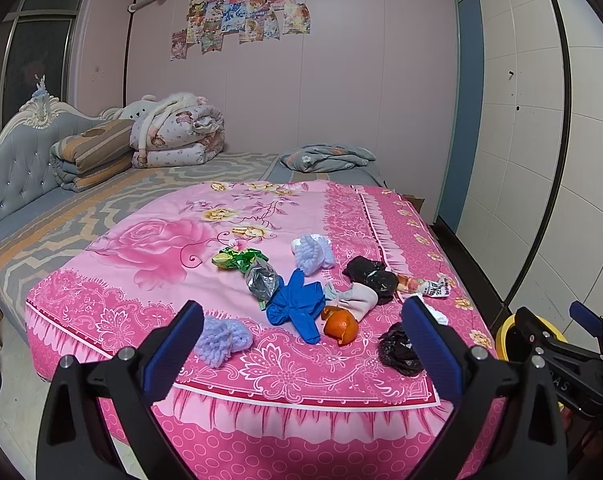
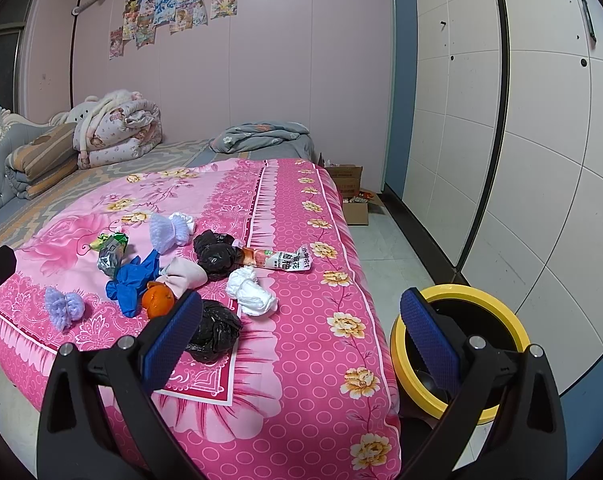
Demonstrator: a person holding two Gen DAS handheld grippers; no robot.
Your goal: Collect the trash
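— Both grippers hang off the foot of the bed with jaws spread wide, nothing in either. The trash lies ahead of them on the pink bedspread (image 1: 149,264). What would you take first?

— Going left to right from the left gripper (image 1: 301,344): the purple knitted piece (image 1: 218,338) just beside its left finger looks like clothing, so I'd skip it. The green foil wrapper (image 1: 237,258), the blue glove (image 1: 297,308) and the orange peel (image 1: 340,326) sit between the jaws, farther out. The crumpled black bag (image 1: 397,350) touches the right finger's edge in the picture; it's nearest. Straddle it, close on the bulk, not a loose fold.

— And the right gripper (image 2: 301,340)?

— Its view shows what the left barely does: the white crumpled tissue (image 2: 251,292) between its jaws, and the yellow bin (image 2: 497,300) open behind its right finger, beside the bed. The left view catches only a sliver of it.
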